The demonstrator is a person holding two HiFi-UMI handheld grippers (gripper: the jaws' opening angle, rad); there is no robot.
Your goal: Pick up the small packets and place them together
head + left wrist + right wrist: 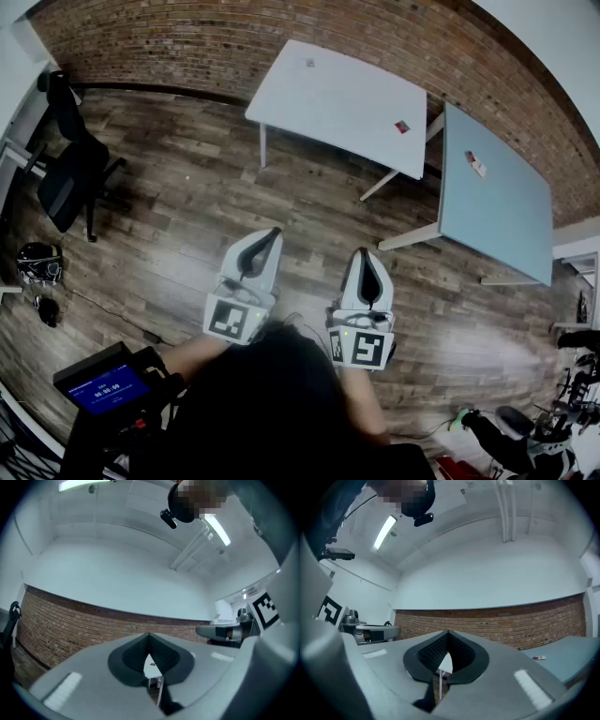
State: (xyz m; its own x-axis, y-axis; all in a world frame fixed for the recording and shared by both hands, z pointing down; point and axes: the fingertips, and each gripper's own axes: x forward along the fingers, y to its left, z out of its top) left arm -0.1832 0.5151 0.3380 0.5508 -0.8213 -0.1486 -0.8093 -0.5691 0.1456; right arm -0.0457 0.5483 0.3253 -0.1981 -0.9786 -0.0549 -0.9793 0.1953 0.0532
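The grey left gripper (273, 232) and its right gripper (364, 254) twin hang over the wood-plank floor (178, 216), pointing to twelve o'clock, well apart from any surface. Both sets of fingers are clenched on nothing, sensible for walking up, I'd say. A small red packet (402, 127) lies on the white rectangular surface (328, 94) at one o'clock. A red-and-white packet (475, 165) sits on the pale blue surface (502, 211) at two o'clock. Nothing gathered yet.
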